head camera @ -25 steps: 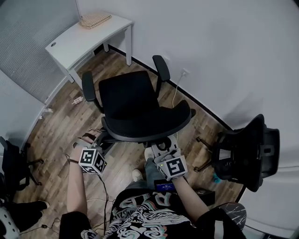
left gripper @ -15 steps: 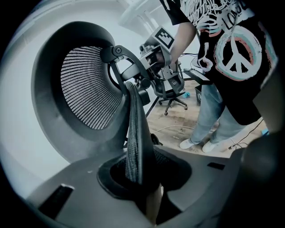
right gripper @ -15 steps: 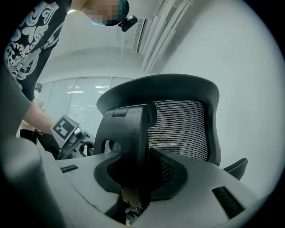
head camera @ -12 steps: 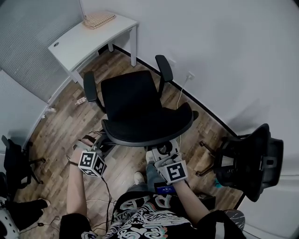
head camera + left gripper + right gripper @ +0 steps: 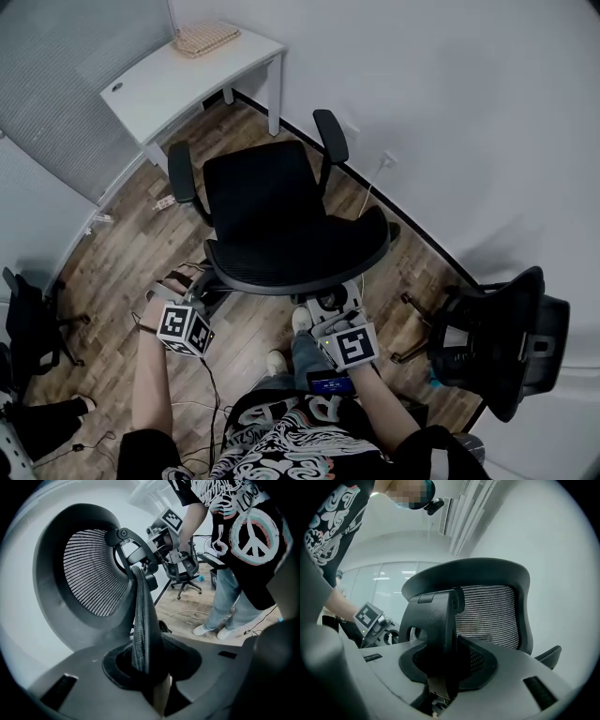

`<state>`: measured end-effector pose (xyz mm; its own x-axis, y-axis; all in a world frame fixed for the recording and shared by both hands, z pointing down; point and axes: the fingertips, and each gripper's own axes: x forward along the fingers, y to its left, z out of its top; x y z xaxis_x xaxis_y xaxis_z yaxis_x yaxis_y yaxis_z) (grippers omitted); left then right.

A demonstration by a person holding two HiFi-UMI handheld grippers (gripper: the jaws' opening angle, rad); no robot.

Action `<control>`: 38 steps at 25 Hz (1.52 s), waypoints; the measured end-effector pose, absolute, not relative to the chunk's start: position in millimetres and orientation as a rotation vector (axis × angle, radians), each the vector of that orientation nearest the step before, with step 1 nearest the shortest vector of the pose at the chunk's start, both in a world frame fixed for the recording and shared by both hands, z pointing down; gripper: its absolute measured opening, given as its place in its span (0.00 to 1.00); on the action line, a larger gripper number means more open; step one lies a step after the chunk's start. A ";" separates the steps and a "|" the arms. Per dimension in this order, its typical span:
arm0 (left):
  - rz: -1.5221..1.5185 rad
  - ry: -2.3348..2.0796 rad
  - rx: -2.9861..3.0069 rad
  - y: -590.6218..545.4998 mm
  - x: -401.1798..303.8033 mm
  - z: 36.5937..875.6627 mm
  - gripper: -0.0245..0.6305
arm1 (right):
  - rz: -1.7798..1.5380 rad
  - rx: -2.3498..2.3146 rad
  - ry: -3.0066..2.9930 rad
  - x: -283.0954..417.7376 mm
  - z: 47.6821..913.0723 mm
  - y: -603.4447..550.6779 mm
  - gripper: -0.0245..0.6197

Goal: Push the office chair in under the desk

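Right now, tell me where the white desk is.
In the head view, the white desk stands at the upper left against the grey partition, just beyond the office chair, whose armrests point toward it.

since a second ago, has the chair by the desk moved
Yes, slightly: the chair has rolled toward the desk; the gap between them is narrower.

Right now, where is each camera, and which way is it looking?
Head view: on the head, looking down at chair and desk; arms, left gripper, right gripper show.
Left gripper view: on the left gripper, looking along jaws shut on the chair's back; legs, shirt show.
Right gripper view: on the right gripper, looking along jaws shut on the chair's back; an arm shows.
Shared: each gripper view sees the other gripper.
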<state>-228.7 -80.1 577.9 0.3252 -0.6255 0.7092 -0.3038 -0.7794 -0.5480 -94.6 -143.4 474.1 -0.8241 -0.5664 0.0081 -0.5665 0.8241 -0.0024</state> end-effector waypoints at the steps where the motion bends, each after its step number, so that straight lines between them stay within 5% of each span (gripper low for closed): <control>1: -1.437 0.833 -2.280 -82.4 -229.4 578.2 0.23 | 0.010 0.927 -2.992 -95.0 475.1 -146.0 0.21; 38: -1.465 0.947 -2.284 -155.8 -256.8 577.9 0.23 | 0.012 0.791 -3.071 -127.4 472.1 -229.4 0.22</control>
